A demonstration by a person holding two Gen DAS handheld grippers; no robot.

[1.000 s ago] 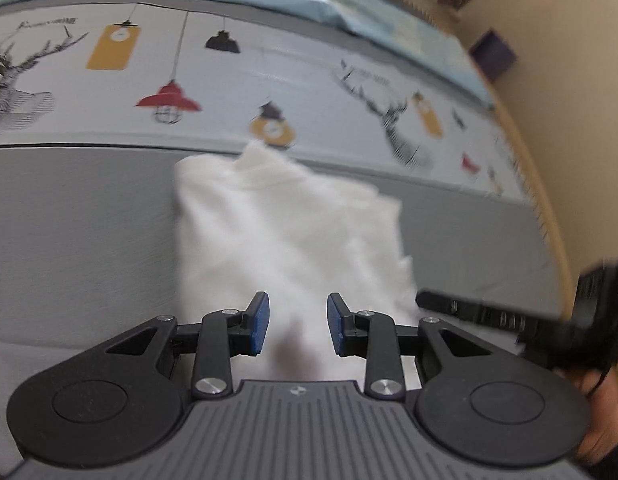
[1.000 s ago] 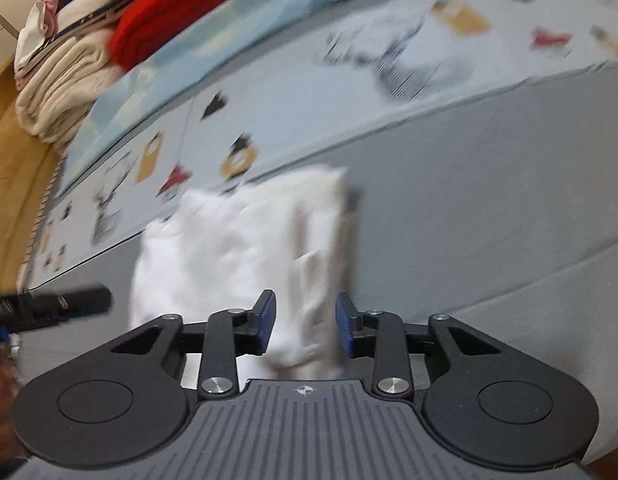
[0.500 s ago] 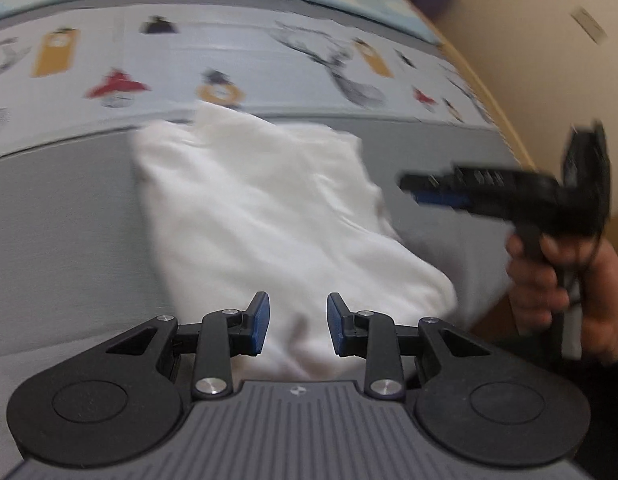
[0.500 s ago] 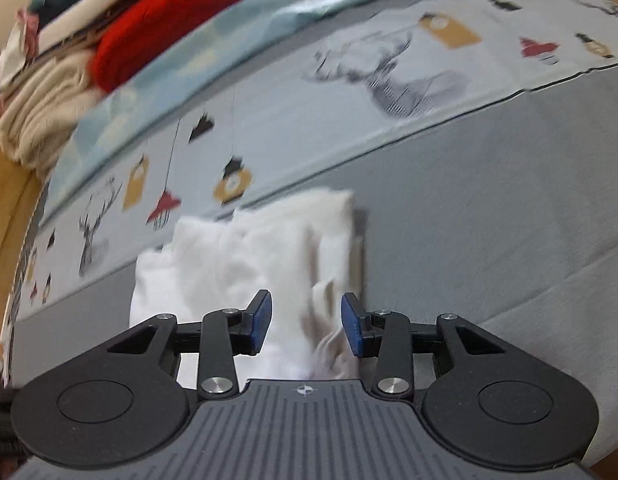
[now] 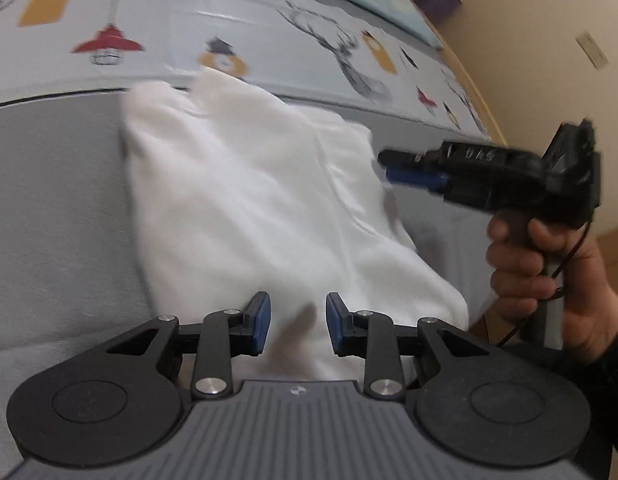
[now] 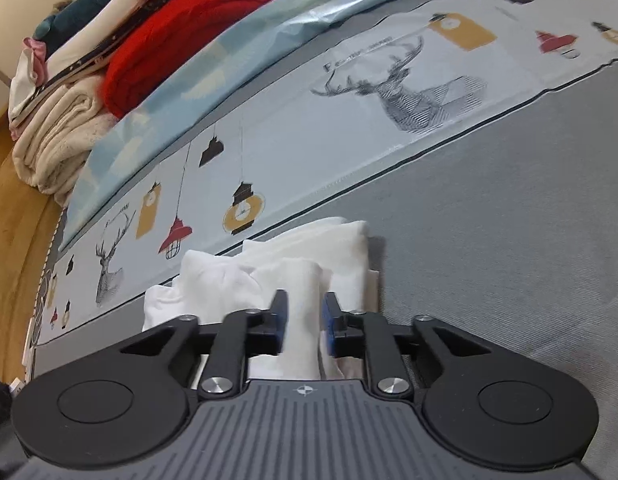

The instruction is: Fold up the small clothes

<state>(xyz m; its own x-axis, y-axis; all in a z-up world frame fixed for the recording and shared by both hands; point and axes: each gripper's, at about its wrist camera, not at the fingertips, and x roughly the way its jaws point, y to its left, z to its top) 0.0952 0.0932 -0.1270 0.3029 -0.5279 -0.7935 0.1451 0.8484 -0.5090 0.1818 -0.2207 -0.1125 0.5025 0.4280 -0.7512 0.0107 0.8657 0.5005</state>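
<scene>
Crumpled white cotton garment [image 5: 245, 208] on grey bed cover [image 5: 57, 208], left gripper [image 5: 297, 322] jaws narrow, gapped over near edge, right gripper [image 6: 303, 322] jaws just closing, pinching raised white fold.

The right tongs [image 6: 303, 328] have just been closing around a fold of the white garment [image 6: 293, 280].

Your right gripper [image 6: 303, 322] has just been closing around a raised fold of the white garment [image 6: 269, 276]. The garment lies bunched on the grey bedcover [image 6: 489, 240], just beside its printed band [image 6: 349, 128].
</scene>
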